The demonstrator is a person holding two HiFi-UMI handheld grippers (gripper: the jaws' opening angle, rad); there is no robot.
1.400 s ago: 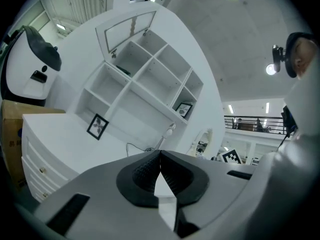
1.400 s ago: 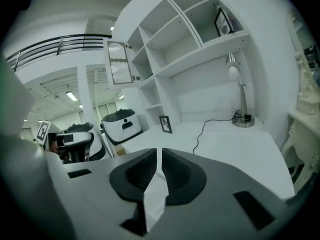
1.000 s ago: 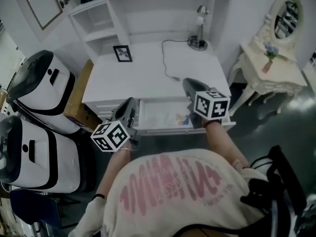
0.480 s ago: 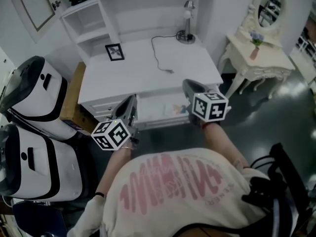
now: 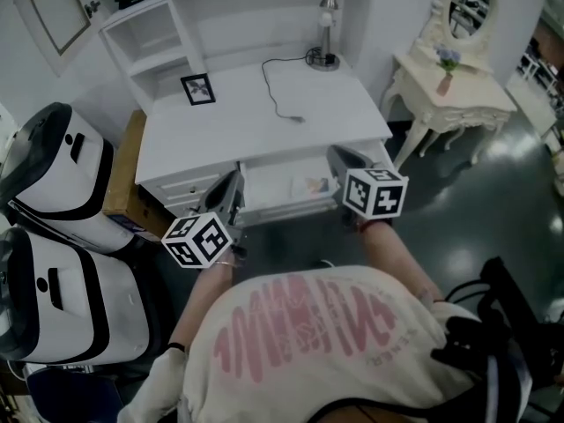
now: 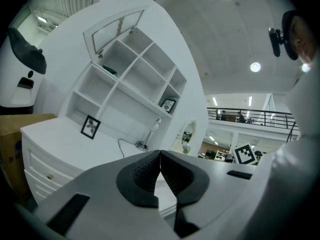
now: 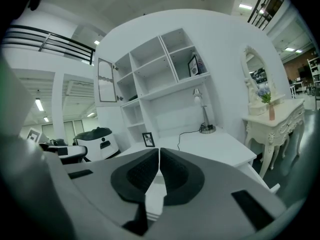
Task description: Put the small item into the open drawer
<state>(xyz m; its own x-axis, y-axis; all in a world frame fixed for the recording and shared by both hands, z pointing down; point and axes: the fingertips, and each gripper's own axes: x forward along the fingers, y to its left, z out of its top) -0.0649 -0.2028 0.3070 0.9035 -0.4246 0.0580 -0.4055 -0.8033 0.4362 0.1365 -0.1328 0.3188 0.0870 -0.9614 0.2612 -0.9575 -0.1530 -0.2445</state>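
The white desk has its middle drawer pulled open. A small coloured item lies inside it, towards the right. My left gripper hovers by the drawer's left front corner, shut, with nothing between its pads. My right gripper hovers by the drawer's right front corner. Its jaws are just closing together and its pads hold nothing. Both gripper views look over the desk top towards the shelves, and the drawer is hidden in them.
On the desk stand a framed photo and a lamp, with a loose cable. A cream dressing table with a mirror stands right. Two white-and-black machines and a cardboard box stand left.
The desk has slid up and farther off in the head view. My right gripper has come back from over the drawer's right end to its front corner.
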